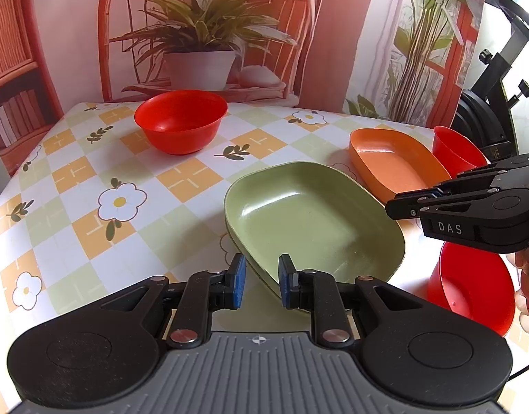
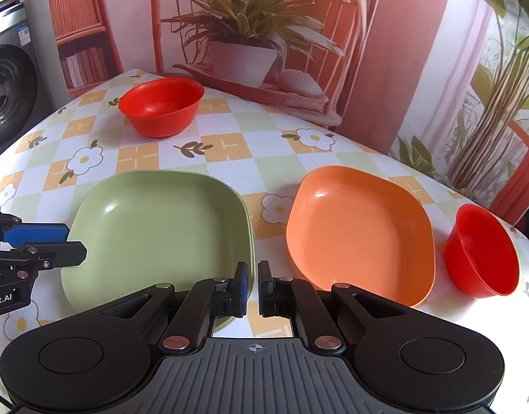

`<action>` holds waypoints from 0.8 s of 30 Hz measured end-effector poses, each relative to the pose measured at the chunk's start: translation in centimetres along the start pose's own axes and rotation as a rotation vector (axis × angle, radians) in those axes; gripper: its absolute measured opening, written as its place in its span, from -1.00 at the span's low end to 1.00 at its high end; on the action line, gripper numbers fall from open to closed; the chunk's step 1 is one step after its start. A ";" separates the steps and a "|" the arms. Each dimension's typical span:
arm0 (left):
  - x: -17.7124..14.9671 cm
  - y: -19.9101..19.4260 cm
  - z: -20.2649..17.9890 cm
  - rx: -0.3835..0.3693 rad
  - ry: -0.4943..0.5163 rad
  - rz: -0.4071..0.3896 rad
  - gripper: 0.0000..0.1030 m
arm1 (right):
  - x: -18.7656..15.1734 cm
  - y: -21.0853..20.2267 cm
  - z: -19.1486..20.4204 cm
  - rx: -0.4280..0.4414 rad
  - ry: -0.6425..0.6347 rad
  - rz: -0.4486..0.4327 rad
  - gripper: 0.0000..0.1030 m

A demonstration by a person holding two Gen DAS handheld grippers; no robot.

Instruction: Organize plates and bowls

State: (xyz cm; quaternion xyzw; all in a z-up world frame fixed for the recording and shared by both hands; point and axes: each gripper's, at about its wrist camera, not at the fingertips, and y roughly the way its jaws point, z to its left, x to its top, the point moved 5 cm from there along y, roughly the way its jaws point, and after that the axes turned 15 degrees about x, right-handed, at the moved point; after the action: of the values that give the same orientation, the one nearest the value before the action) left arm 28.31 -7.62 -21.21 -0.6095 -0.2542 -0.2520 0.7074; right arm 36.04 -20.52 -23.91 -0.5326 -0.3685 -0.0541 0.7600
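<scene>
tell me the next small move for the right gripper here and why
Probably ease the right gripper forward and right to the near rim of the orange plate. Its fingers hold nothing, with only a narrow gap between them, and that plate sits alone on the table beside the green plates, which look already stacked, so it seems the next one to add.

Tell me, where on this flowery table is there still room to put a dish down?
The widest bare cloth lies left of the green plate and in front of the far red bowl. A narrower strip runs between the green plate and the orange plate. The right side is crowded: the orange plate and a red bowl sit close together near the edge.
</scene>
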 end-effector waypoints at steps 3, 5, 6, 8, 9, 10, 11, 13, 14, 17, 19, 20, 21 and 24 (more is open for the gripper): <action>-0.1 0.2 0.1 -0.002 -0.003 0.005 -0.56 | -0.1 0.1 -0.2 -0.001 0.008 0.004 -0.90; -0.2 0.4 0.1 -0.004 -0.003 0.013 -0.56 | -0.1 0.2 -0.4 0.001 0.016 0.002 -0.90; -0.3 0.5 0.2 -0.005 -0.005 0.015 -0.56 | -0.1 0.2 -0.4 0.003 0.019 0.001 -0.90; -0.3 0.6 0.1 -0.006 -0.007 0.021 -0.55 | -0.1 0.1 -0.4 0.002 0.018 -0.001 -0.90; -0.3 0.7 0.2 -0.006 -0.008 0.022 -0.55 | -0.1 0.1 -0.4 0.002 0.018 -0.001 -0.90; -0.3 0.7 0.1 -0.007 -0.009 0.024 -0.55 | -0.1 0.1 -0.4 0.002 0.018 -0.002 -0.90; -0.3 0.7 0.2 -0.008 -0.010 0.025 -0.55 | -0.1 0.2 -0.4 0.002 0.019 -0.003 -0.90; -0.1 0.6 0.2 -0.006 -0.012 0.024 -0.55 | 0.0 -0.1 -0.5 0.004 0.024 -0.010 -0.90; 0.0 0.4 0.3 -0.005 -0.013 0.016 -0.55 | 0.0 -0.3 -0.6 0.010 0.027 -0.020 -0.90; 0.6 -0.2 0.8 -0.005 -0.021 -0.012 -0.55 | 0.4 -1.3 -1.0 0.022 0.043 -0.058 -0.89; 1.2 -0.5 1.1 -0.003 -0.030 -0.026 -0.55 | 0.7 -2.2 -1.5 0.016 0.050 -0.083 -0.89; 1.7 -0.6 1.2 -0.002 -0.034 -0.034 -0.55 | 0.9 -2.6 -1.8 0.011 0.053 -0.096 -0.89; 2.1 -0.7 1.2 -0.003 -0.036 -0.041 -0.55 | 1.1 -3.0 -2.2 0.006 0.058 -0.109 -0.89; 3.6 -1.0 1.1 -0.013 -0.034 -0.066 -0.55 | 1.4 -4.4 -3.7 -0.022 0.074 -0.149 -0.89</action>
State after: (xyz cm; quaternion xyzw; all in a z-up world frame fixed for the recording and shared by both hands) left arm 30.32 -6.79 -17.93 -0.6095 -0.2848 -0.2663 0.6903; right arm 36.85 -25.10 -20.23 -0.5097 -0.3779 -0.1343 0.7612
